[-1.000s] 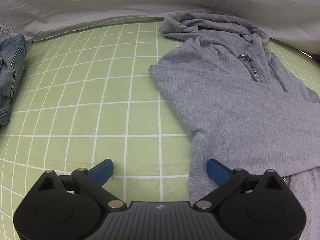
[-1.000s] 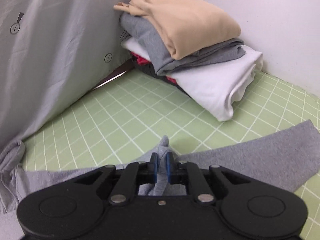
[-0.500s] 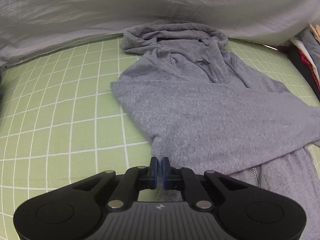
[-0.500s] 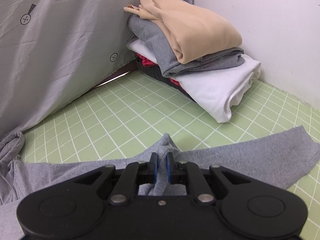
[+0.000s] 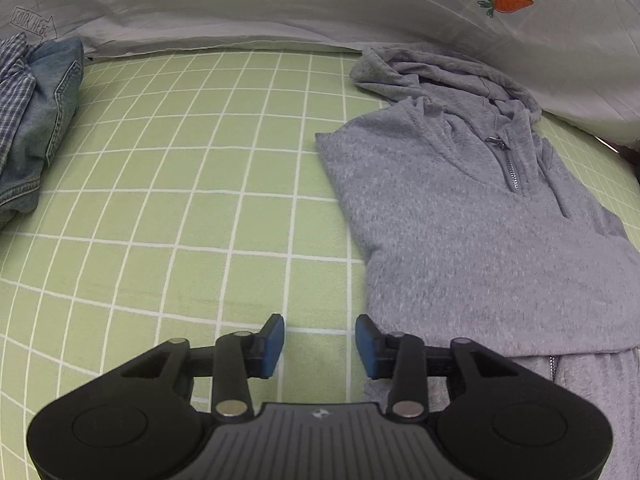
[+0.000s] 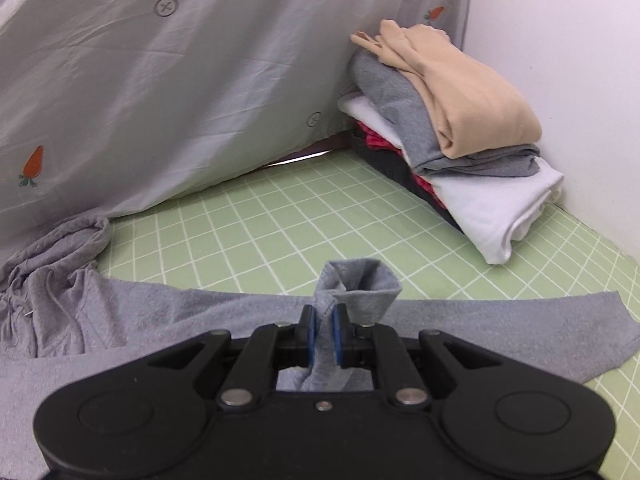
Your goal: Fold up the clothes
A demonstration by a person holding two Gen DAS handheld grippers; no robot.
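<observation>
A grey hoodie [image 5: 472,216] was spread flat on a green sheet with a white grid [image 5: 180,208], its hood bunched toward a pale cloth printed with carrots [image 5: 280,4] that hung along the far edge. The hoodie's near side had been folded in, so that a straight fold ran down beside the bare sheet. The left claw [image 5: 320,344] was seen just off that fold, over the sheet; its jaws were opening, stood partly apart, and nothing lay between the blue pads [image 5: 274,340]. The right claw [image 6: 324,332] was closed narrowly on a gathered piece of the hoodie's grey cloth [image 6: 360,284], which stood up in a small loop above the pads while the rest [image 6: 520,320] trailed flat to either side. No container was visible; clothes were kept in loose heaps instead. A denim garment [image 5: 44,120] with a checked one [image 5: 12,80] against it was piled at the left edge of the left view. In the corner by a white wall [image 6: 560,48], a stack of folded clothes [image 6: 460,152] was seen, a tan piece on top, grey beneath it, then white, with red and dark layers showing at the side.
</observation>
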